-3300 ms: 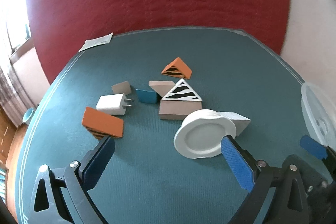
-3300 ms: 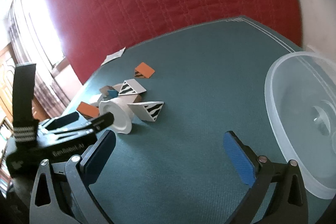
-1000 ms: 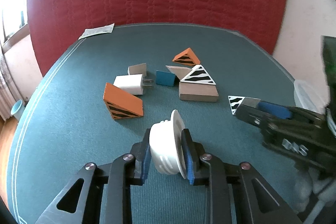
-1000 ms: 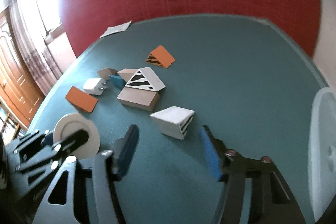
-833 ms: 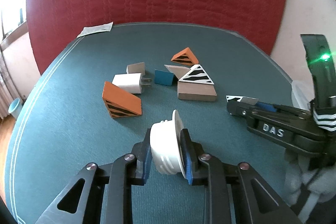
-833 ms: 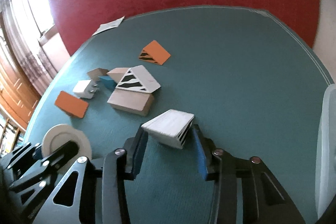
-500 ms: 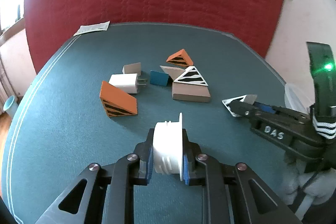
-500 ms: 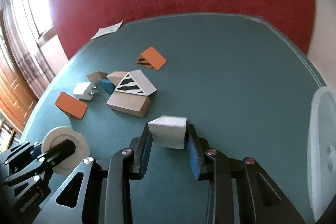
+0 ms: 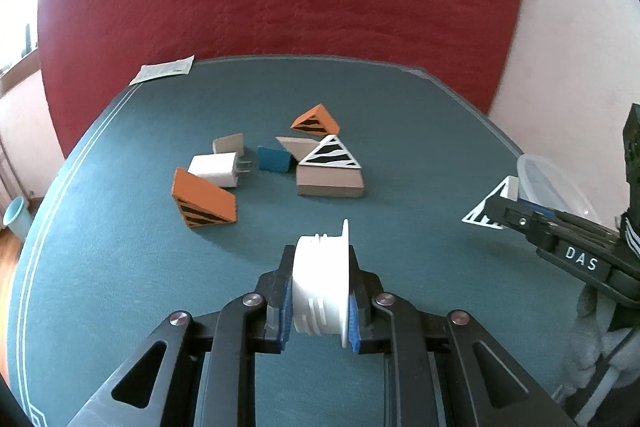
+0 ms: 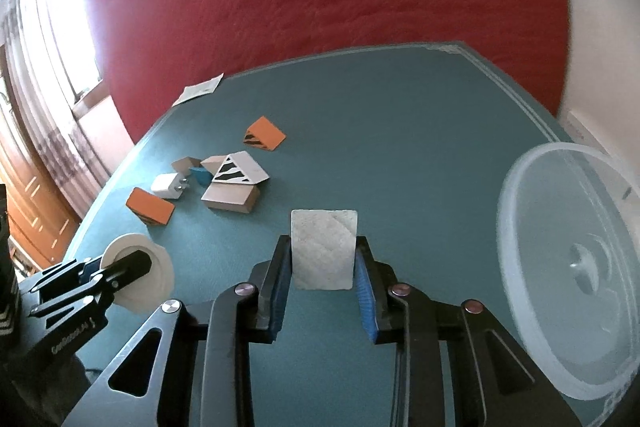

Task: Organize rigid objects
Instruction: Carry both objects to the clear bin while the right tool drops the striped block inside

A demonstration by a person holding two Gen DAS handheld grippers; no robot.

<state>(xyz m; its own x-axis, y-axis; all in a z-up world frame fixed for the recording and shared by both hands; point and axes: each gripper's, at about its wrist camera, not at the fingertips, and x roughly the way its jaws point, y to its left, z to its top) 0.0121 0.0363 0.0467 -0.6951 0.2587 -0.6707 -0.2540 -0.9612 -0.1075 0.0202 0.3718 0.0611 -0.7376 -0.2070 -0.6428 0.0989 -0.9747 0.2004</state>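
Note:
My left gripper [image 9: 318, 291] is shut on a white flanged plastic cap [image 9: 322, 277] and holds it above the teal table [image 9: 120, 287]. It also shows in the right wrist view [image 10: 138, 273]. My right gripper [image 10: 322, 279] is shut on a white wedge block [image 10: 323, 249] and holds it off the table beside a clear plastic bowl [image 10: 572, 267]. In the left wrist view the wedge [image 9: 490, 207] shows its zebra-striped face at the right, next to the bowl [image 9: 548, 187].
A cluster lies mid-table: two orange striped wedges [image 9: 202, 199] [image 9: 314, 123], a white charger [image 9: 216, 169], a blue block [image 9: 273, 159], a zebra triangle on a tan block [image 9: 330, 171], a small grey block [image 9: 228, 143]. A paper slip [image 9: 164, 70] lies at the far edge.
Both grippers closed: the left on the white cap, the right on the white wedge. Both lifted their objects, and the right one has carried the wedge right, toward the bowl.

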